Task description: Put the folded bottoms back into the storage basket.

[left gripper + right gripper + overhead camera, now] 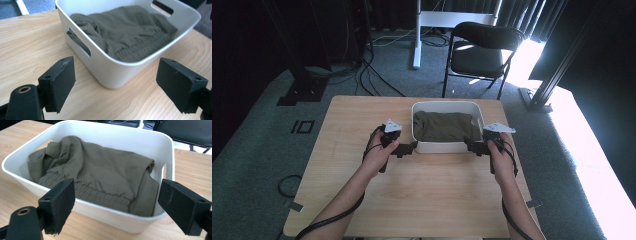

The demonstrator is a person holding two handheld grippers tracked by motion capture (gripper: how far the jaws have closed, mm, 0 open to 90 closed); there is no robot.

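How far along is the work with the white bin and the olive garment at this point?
Done: the olive garment lies bunched inside the white bin on the wooden table. In hand: the left gripper and right gripper flank the bin's near corners, jaws open, gripping nothing. Left: closing on the garment or bin; neither is held yet.

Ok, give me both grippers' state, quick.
Left gripper: open, holding nothing, at the bin's near corner.
Right gripper: open, holding nothing, facing the bin with the cloth in it.
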